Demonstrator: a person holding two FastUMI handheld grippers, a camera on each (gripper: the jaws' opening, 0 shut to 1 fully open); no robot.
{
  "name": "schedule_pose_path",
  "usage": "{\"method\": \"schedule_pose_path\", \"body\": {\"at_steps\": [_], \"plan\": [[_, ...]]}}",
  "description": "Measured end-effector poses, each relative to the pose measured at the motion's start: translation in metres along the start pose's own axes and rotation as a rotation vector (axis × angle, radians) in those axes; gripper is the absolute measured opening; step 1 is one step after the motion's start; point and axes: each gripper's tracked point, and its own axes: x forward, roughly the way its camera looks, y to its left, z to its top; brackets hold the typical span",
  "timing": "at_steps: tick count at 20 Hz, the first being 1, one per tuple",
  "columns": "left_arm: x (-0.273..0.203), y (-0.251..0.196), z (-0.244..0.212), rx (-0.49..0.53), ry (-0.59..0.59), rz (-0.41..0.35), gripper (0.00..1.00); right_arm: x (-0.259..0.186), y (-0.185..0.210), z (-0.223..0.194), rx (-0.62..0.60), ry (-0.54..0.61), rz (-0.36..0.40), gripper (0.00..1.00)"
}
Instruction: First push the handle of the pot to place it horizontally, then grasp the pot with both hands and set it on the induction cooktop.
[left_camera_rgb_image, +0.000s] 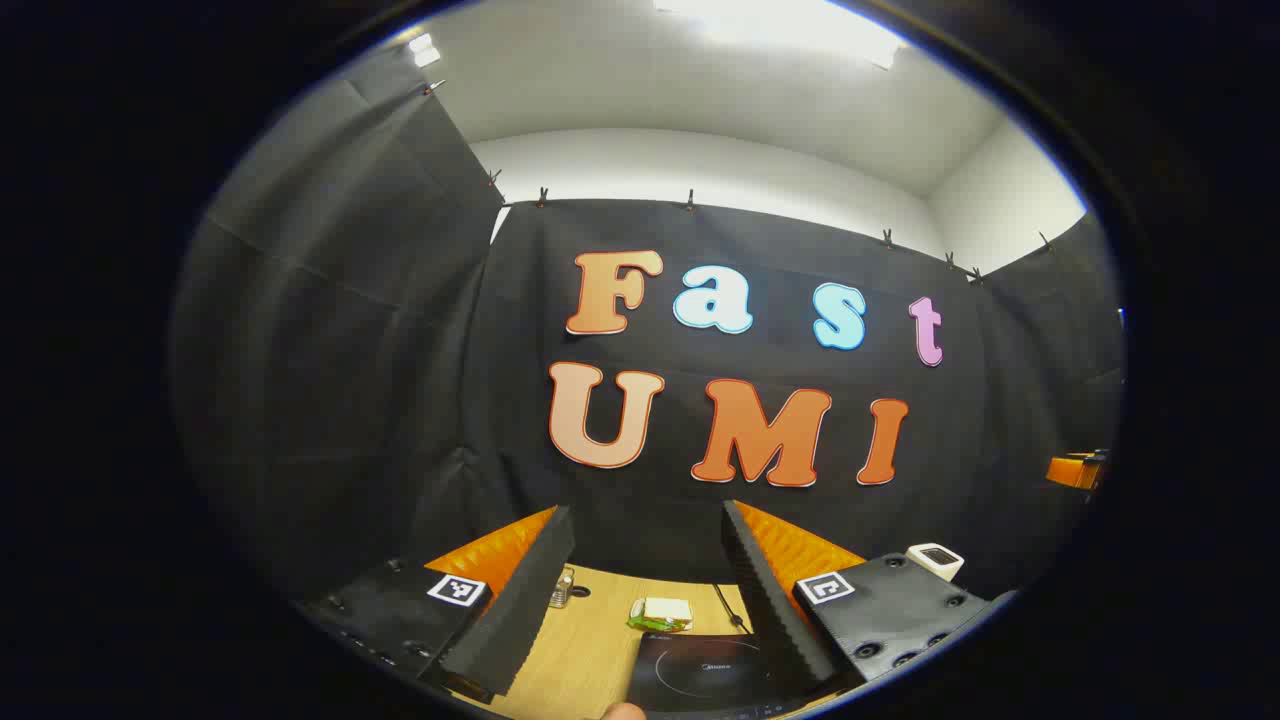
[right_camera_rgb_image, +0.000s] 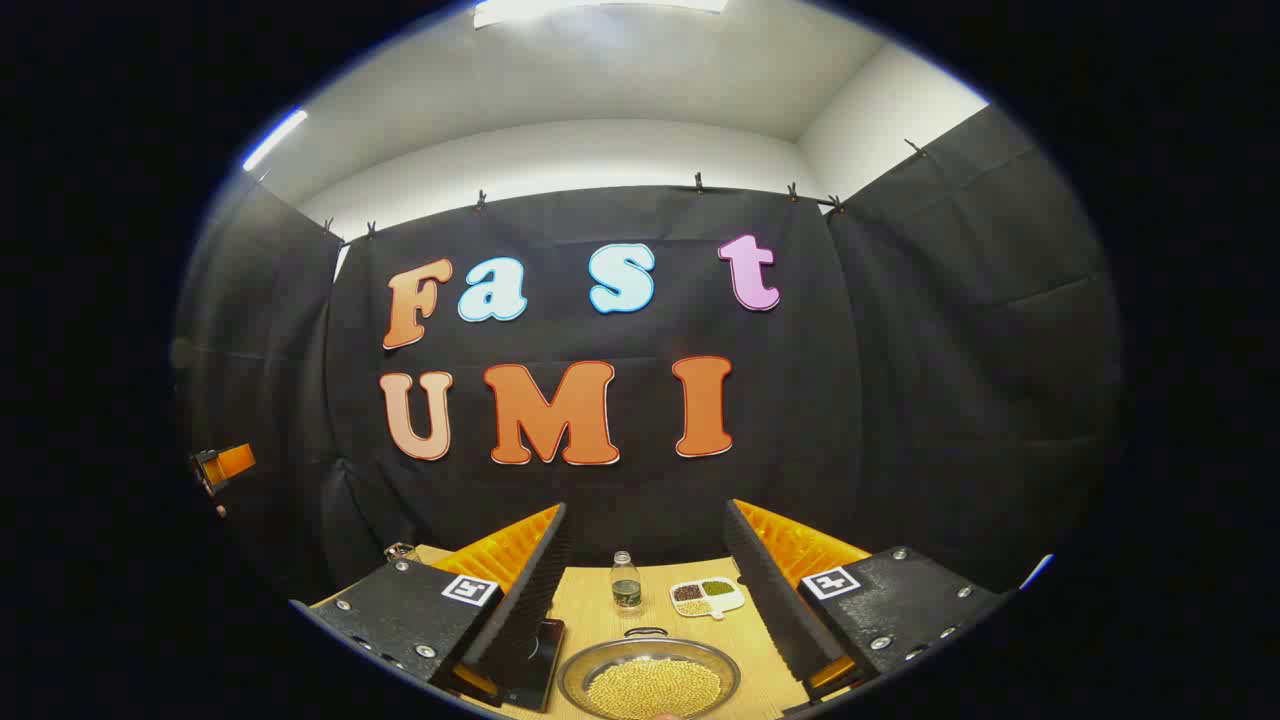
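Left gripper view: the left gripper (left_camera_rgb_image: 645, 590) is hanging above the table (left_camera_rgb_image: 590, 650) with its fingers spread wide, nothing between them. Below the gap the cooktop (left_camera_rgb_image: 705, 672) is lying flat, its far edge near a small green-and-white packet (left_camera_rgb_image: 662, 613). A thin cable (left_camera_rgb_image: 727, 605) is running back from the cooktop toward the wall. A small glass jar (left_camera_rgb_image: 562, 588) is standing just beside the near finger on the view's left. A white box (left_camera_rgb_image: 936, 560) is sitting farther off past the other finger.

Right gripper view: the right gripper (right_camera_rgb_image: 645, 590) is also being held released, fingers well apart and gripping nothing. Between them the pot (right_camera_rgb_image: 650, 680) is sitting on the table (right_camera_rgb_image: 590, 605), filled with small yellow grains; a small loop handle (right_camera_rgb_image: 646, 632) is showing at its far rim. Behind it a bottle (right_camera_rgb_image: 626, 580) is standing upright, and beside that a divided dish (right_camera_rgb_image: 708, 596) of beans. A dark flat slab (right_camera_rgb_image: 535, 665), which I cannot identify, is lying under the finger on the view's left. The other gripper (right_camera_rgb_image: 225, 465) is showing far off at that edge.
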Motion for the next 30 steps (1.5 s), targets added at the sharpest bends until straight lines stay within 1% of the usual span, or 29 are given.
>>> {"method": "schedule_pose_path", "body": {"at_steps": [9, 10, 11, 12, 13, 14, 15, 19, 20, 21, 24, 26, 27, 28, 29, 30], "plan": [[-0.005, -0.009, 0.01, 0.008, -0.025, -0.019, 0.96, 0.0, -0.004, -0.002, 0.002, 0.001, 0.0, 0.95], [-0.006, -0.01, 0.01, 0.008, -0.026, -0.02, 0.96, 0.0, -0.004, -0.003, 0.002, 0.001, -0.001, 1.0], [-0.006, -0.009, 0.011, 0.007, -0.025, -0.02, 0.96, 0.0, -0.005, -0.003, 0.001, 0.0, -0.003, 0.95], [-0.006, -0.009, 0.01, 0.005, -0.023, -0.018, 0.96, 0.001, -0.006, -0.004, -0.002, -0.002, -0.006, 1.0], [-0.005, -0.009, 0.009, 0.004, -0.021, -0.016, 0.96, 0.001, -0.006, -0.004, -0.006, -0.002, -0.009, 0.95], [-0.004, -0.009, 0.009, 0.003, -0.019, -0.015, 0.96, 0.001, -0.007, -0.005, -0.009, -0.002, -0.011, 1.0], [-0.004, -0.009, 0.009, 0.006, -0.018, -0.015, 0.96, 0.001, -0.007, -0.005, -0.01, -0.001, -0.011, 0.95], [-0.002, -0.01, 0.009, 0.006, -0.02, -0.013, 0.96, 0.001, -0.006, -0.005, -0.007, -0.001, -0.009, 0.95], [-0.001, -0.01, 0.01, 0.004, -0.02, -0.017, 0.98, 0.001, -0.007, -0.005, -0.008, -0.003, -0.01, 1.0], [-0.002, -0.011, 0.01, 0.002, -0.018, -0.019, 0.97, 0.001, -0.007, -0.004, -0.009, -0.005, -0.013, 0.95], [-0.001, -0.01, 0.008, 0.0, -0.015, -0.018, 0.98, 0.002, -0.008, -0.005, -0.02, -0.009, -0.019, 0.94], [0.001, -0.008, 0.009, -0.003, -0.015, -0.013, 0.97, 0.002, -0.007, -0.007, -0.027, -0.009, -0.018, 0.86], [0.0, -0.008, 0.008, -0.004, -0.014, -0.011, 0.97, 0.002, -0.006, -0.007, -0.027, -0.009, -0.012, 0.75], [0.0, -0.007, 0.007, -0.004, -0.013, -0.007, 0.97, 0.002, -0.004, -0.009, -0.028, -0.006, -0.004, 0.76], [0.001, -0.006, 0.006, -0.005, -0.011, -0.005, 0.98, 0.003, -0.002, -0.012, -0.029, 0.001, 0.001, 0.74], [0.002, -0.005, 0.005, -0.006, -0.009, -0.002, 0.98, 0.004, -0.001, -0.014, -0.032, 0.007, 0.006, 0.63]]}}
